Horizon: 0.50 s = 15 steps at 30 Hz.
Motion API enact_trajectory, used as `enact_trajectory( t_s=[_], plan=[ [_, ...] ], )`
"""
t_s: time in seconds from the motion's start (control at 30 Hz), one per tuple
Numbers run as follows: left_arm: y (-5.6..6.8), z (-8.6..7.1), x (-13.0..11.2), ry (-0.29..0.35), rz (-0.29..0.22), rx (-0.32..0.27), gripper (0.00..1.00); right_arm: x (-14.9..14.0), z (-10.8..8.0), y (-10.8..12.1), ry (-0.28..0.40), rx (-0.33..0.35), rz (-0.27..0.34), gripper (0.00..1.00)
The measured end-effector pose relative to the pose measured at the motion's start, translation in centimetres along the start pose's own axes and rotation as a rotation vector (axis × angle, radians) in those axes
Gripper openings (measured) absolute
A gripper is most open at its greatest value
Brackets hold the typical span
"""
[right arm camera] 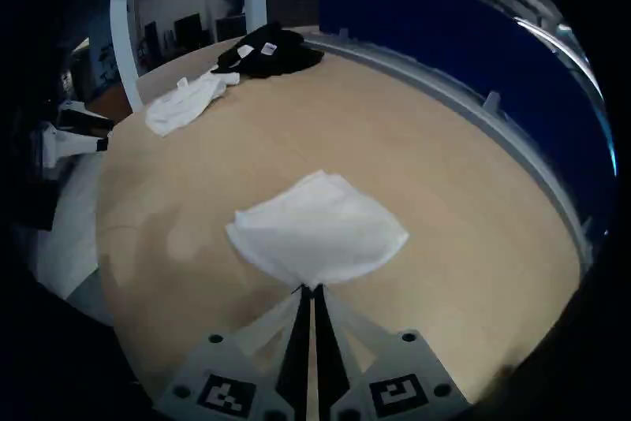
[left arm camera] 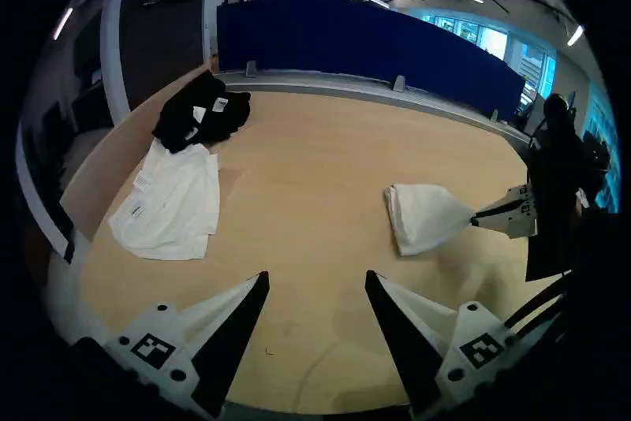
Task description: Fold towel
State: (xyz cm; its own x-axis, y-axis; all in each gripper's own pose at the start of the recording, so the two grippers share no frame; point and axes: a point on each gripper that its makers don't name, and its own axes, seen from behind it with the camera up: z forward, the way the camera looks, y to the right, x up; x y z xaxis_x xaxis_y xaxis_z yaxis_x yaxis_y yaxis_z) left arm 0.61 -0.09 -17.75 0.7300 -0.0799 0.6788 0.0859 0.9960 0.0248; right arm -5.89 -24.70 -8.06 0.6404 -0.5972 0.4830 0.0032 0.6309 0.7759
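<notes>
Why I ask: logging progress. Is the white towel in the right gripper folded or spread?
Folded: the small white cloth towel is a compact layered bundle, corner pinched by the right gripper.

Towel (right arm camera: 319, 228) on table (right arm camera: 457, 184); clothes (right arm camera: 189, 99) well apart, toward the far edge

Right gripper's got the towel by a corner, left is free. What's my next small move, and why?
Probably lower the right gripper and open it. The towel already looks folded into a small stack on the table, pinched only at its near corner, while the left gripper hangs open and empty, away from it.
</notes>
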Motion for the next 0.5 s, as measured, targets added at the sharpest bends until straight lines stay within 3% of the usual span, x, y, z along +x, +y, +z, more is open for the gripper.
enact_trajectory(
  t_s=[0.5],
  plan=[
    [1.5,-0.2,2.6,0.043,0.02,-0.038,0.9,10.0,-7.6,1.6,0.161,-0.022,-0.072,0.03]
  ],
)
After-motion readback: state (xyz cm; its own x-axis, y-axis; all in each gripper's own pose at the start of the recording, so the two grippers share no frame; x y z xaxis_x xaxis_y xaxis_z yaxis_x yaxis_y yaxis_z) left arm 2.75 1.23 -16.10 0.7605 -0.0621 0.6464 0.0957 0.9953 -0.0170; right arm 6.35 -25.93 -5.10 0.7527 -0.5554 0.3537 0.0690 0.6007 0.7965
